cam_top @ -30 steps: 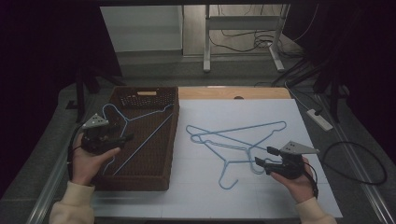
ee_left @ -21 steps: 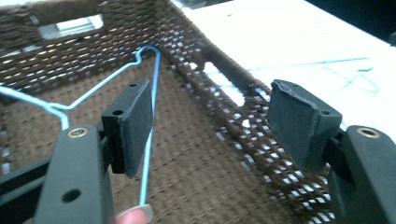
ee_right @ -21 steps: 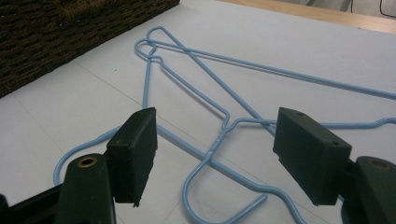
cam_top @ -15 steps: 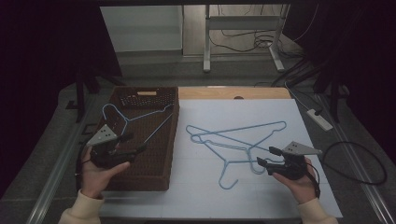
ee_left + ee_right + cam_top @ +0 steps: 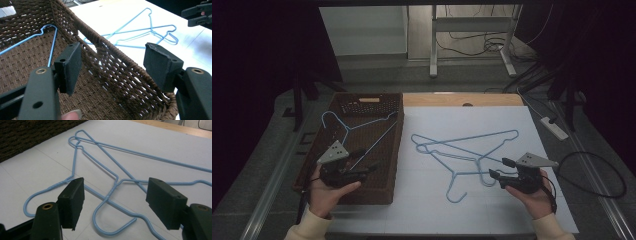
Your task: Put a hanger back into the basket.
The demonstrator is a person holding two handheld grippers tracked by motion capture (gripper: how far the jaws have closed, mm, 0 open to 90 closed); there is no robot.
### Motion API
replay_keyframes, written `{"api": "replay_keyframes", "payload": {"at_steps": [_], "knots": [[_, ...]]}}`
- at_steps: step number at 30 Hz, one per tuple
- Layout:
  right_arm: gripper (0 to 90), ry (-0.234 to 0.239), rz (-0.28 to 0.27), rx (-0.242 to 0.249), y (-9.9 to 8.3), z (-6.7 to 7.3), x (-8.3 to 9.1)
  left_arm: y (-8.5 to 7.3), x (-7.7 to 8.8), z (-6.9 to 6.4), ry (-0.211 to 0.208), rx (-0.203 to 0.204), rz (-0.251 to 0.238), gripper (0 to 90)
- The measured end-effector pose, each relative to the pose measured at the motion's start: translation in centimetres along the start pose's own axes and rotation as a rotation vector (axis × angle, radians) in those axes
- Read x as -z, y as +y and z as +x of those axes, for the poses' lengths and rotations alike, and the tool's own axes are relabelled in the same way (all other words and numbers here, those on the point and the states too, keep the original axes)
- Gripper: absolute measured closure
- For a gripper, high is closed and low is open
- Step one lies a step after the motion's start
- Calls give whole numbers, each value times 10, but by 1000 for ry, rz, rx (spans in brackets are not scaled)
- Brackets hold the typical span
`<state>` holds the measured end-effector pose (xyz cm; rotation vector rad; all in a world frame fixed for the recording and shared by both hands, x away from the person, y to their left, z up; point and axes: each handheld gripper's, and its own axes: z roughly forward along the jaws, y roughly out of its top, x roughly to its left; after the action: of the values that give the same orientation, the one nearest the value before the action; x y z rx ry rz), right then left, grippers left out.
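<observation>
In the high view, a brown woven wicker basket (image 5: 384,150) sits at centre left on the white-covered tabletop (image 5: 522,125), with one light blue wire hanger (image 5: 357,127) lying inside it. The left gripper (image 5: 371,169) hovers over the basket's lower part, jaws apart and empty. Two more light blue wire hangers (image 5: 467,150) lie crossed on the tabletop at the centre of the frame. The right gripper (image 5: 496,169) sits at lower right, just beside their hooks, jaws apart, gripping nothing.

In the left gripper view, the jaws stand wide open above the basket (image 5: 112,62) wall; the hanger in the basket (image 5: 51,47) shows at upper left, and the crossed pair (image 5: 140,37) lies beyond on the tabletop at upper right.

In the right gripper view, the jaws stand open and empty, low over the hooks of the crossed pair (image 5: 112,187), at the centre of the frame.
</observation>
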<state>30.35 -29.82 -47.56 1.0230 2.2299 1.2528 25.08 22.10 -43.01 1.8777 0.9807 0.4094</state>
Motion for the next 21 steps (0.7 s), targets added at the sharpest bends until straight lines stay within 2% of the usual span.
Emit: {"api": "replay_keyframes", "payload": {"at_steps": [7, 21], "knots": [[316, 14, 7, 1, 0, 2, -2, -1, 0, 0, 8, -6, -5, 324], [316, 3, 32, 31, 2, 6, -2, 2, 5, -2, 1, -1, -17, 323]]}}
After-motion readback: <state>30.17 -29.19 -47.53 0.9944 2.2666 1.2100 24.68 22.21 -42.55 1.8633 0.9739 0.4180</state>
